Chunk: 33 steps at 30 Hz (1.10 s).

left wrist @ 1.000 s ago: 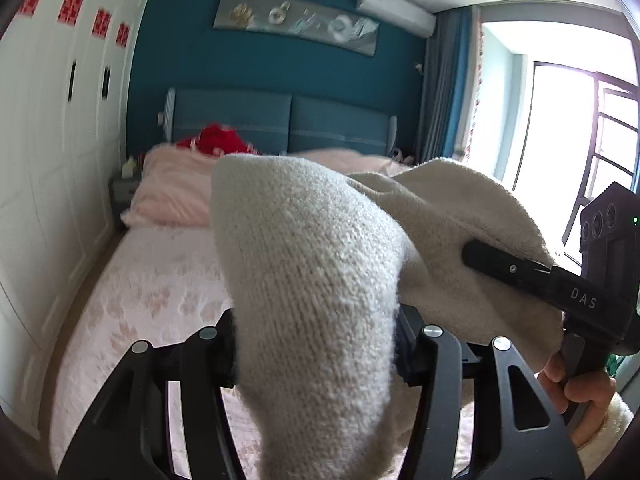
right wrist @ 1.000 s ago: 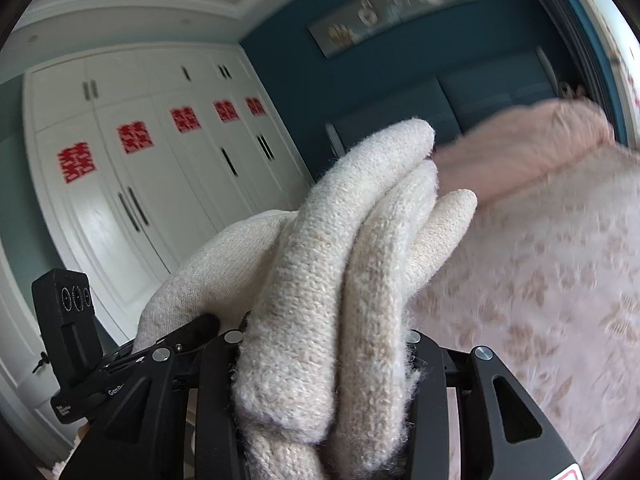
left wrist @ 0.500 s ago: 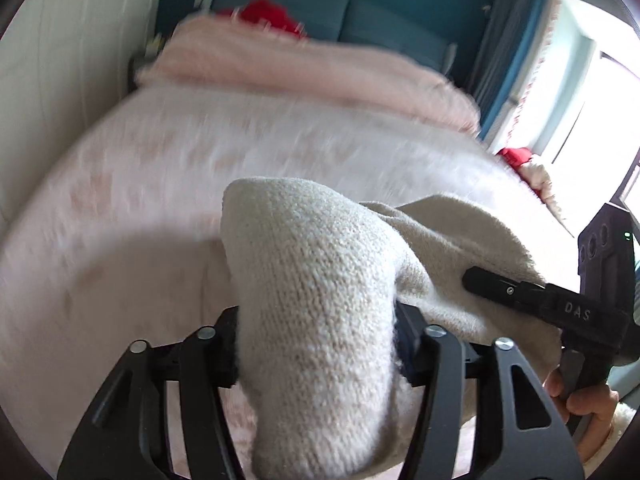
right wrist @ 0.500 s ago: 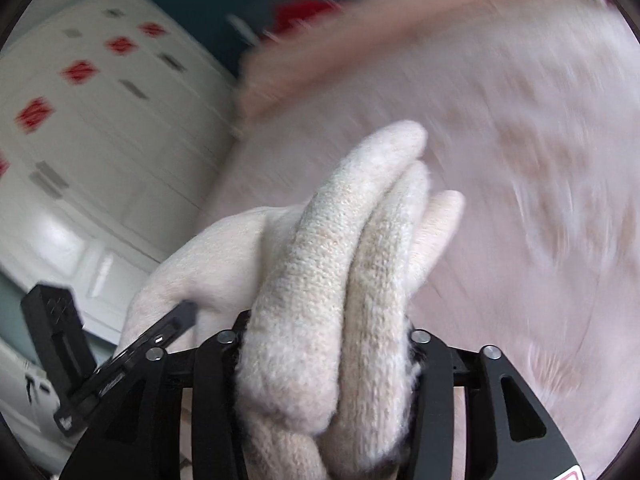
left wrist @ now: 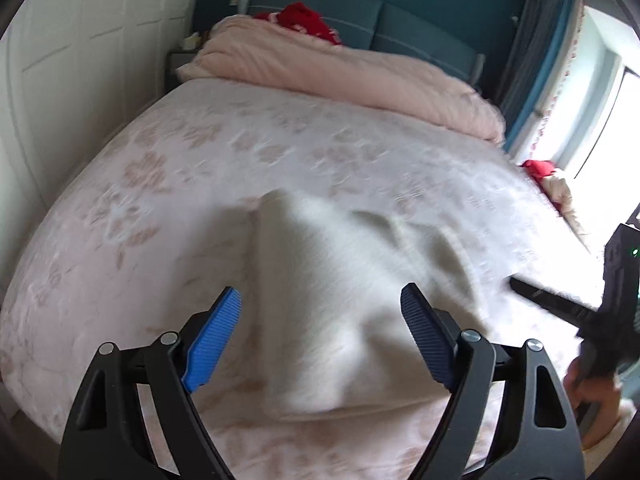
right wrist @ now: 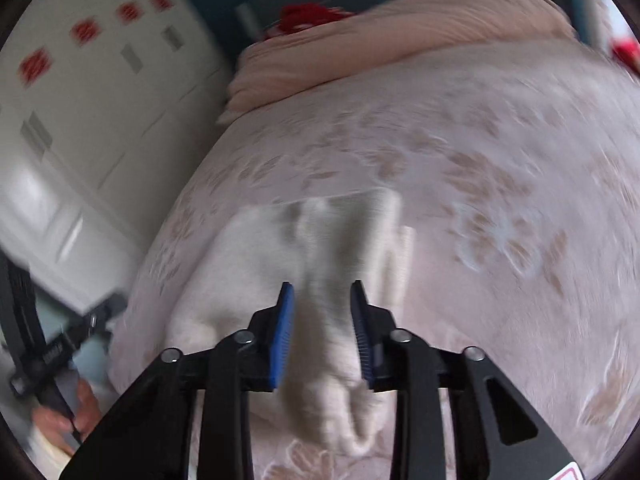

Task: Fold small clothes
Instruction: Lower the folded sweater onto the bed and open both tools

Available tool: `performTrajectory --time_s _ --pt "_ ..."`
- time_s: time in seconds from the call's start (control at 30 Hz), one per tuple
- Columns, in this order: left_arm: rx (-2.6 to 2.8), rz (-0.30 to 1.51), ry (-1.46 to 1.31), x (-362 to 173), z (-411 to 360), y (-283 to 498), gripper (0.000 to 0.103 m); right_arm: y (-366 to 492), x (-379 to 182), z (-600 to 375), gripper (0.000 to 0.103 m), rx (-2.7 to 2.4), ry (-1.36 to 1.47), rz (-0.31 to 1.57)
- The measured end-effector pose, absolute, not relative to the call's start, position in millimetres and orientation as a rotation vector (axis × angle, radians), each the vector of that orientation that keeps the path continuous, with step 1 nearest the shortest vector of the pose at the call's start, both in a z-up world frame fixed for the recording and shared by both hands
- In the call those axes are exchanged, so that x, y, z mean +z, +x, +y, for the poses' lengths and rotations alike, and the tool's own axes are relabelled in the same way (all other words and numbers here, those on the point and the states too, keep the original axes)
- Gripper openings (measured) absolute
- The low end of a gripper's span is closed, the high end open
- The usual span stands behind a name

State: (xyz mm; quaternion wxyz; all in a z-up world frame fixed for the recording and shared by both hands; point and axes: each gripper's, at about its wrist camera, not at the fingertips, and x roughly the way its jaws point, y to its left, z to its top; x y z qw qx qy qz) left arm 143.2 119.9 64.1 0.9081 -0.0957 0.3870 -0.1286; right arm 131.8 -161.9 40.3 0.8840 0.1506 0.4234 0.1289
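A cream knitted garment point(left wrist: 340, 280) is lying crumpled on a bed point(left wrist: 168, 184) covered in a pale pink floral sheet. The picture is blurred by motion, so the fine shape of the knit is hard to make out.

From the left wrist view, the left tongs point(left wrist: 320, 320) are standing wide and opening. The two blue ribbed pads point(left wrist: 212, 344) are well apart on either side of the garment, with the cloth lying between them but neither pad pressing on it. At the right edge of this view, the right tongs' black body and the hand point(left wrist: 596, 392) gripping it are showing, near the garment's far side.

From the right wrist view, the right tongs point(right wrist: 322, 300) are narrow and closing. A bunched fold of the garment point(right wrist: 320, 272) is running straight between the blue pads point(right wrist: 282, 336); because of the blur, I cannot tell whether the pads are actually pinching it. At the lower left, the other hand point(right wrist: 60, 412) is holding the left tongs' handle.

Further up the bed, a rolled pink duvet point(left wrist: 340, 68) is lying across the head end, with a red item point(left wrist: 308, 20) behind it against a blue headboard point(left wrist: 400, 28). A white wardrobe point(left wrist: 80, 40) is standing along the left side.
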Motion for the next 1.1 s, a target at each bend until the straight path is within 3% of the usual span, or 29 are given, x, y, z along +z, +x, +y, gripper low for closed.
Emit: performTrajectory --time_s 0.07,0.17,0.23,0.27,0.5,0.57,0.67,0.77,0.97,1.1 --pt "-0.274 0.834 -0.163 55.3 101.9 151.4 0.078 137.8 28.2 -132.5 0.02 0.285 0.19 0.926" --pt "-0.135 1.024 -0.032 -3.2 90.9 172.4 0.06 152.4 -31.6 -116.7 0.013 0.246 0.074 1.089" --pt "-0.137 1.117 -0.173 -45.1 111.7 174.0 0.063 152.9 -47.2 -115.1 0.012 0.249 0.064 1.084" --pt "-0.119 1.101 -0.24 -51.3 122.3 170.1 0.074 154.2 -37.5 -112.4 0.012 0.24 0.065 1.089" --pt "-0.06 0.974 -0.259 4.0 156.3 128.1 0.077 165.7 36.2 -43.0 0.014 0.429 0.008 0.993" --pt "-0.005 0.95 -0.24 20.1 175.9 112.1 0.079 180.1 26.2 -12.0 0.014 0.488 -0.006 1.026" --pt "0.059 0.947 -0.202 30.9 196.2 97.8 0.079 199.8 -33.8 39.4 0.018 0.538 -0.069 1.184" --pt "0.084 0.937 -0.172 36.5 202.6 91.4 0.079 192.3 -33.2 62.5 0.019 0.567 -0.147 1.118" --pt "-0.001 0.948 -0.188 33.1 182.8 95.9 0.081 160.4 30.3 -12.2 0.015 0.495 -0.015 1.038" --pt "-0.072 0.966 -0.156 22.2 148.0 104.1 0.082 127.0 17.3 -85.2 0.016 0.272 0.006 1.073"
